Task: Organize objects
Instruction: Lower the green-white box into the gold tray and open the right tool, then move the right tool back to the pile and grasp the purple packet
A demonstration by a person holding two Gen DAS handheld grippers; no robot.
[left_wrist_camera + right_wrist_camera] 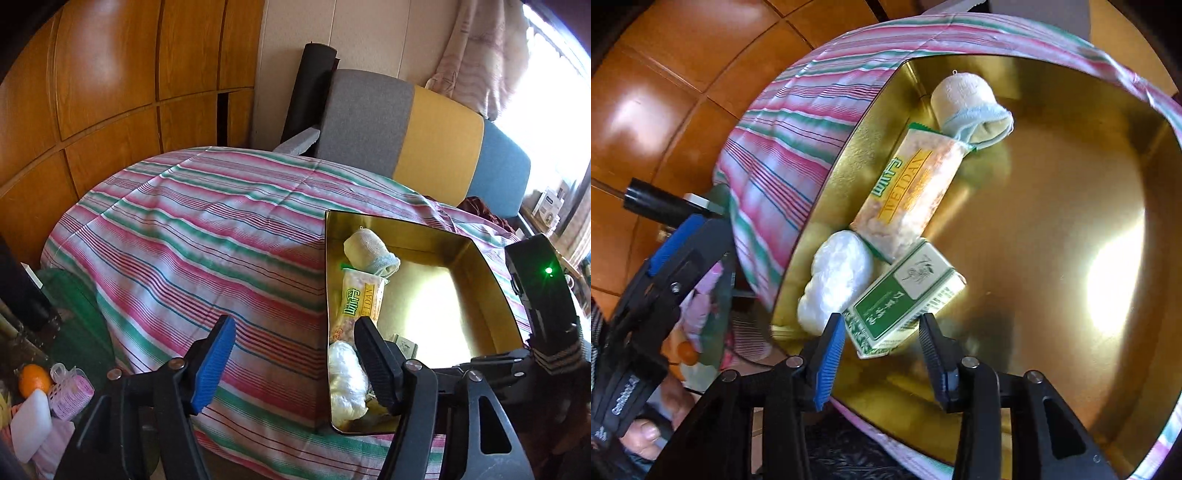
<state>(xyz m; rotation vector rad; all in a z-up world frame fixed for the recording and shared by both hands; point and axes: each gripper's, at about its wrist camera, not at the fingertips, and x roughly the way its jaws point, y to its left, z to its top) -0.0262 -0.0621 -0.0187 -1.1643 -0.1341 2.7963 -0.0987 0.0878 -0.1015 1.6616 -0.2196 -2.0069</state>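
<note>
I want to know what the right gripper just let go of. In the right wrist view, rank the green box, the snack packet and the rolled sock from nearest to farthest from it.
From the right gripper:
1. Green box, lying between the open fingertips.
2. Snack packet, just beyond the box, along the tin's left wall.
3. Rolled sock, in the far corner.

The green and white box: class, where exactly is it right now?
In the right wrist view, the green and white box lies inside the gold tin, beside the white plastic bundle.
</note>
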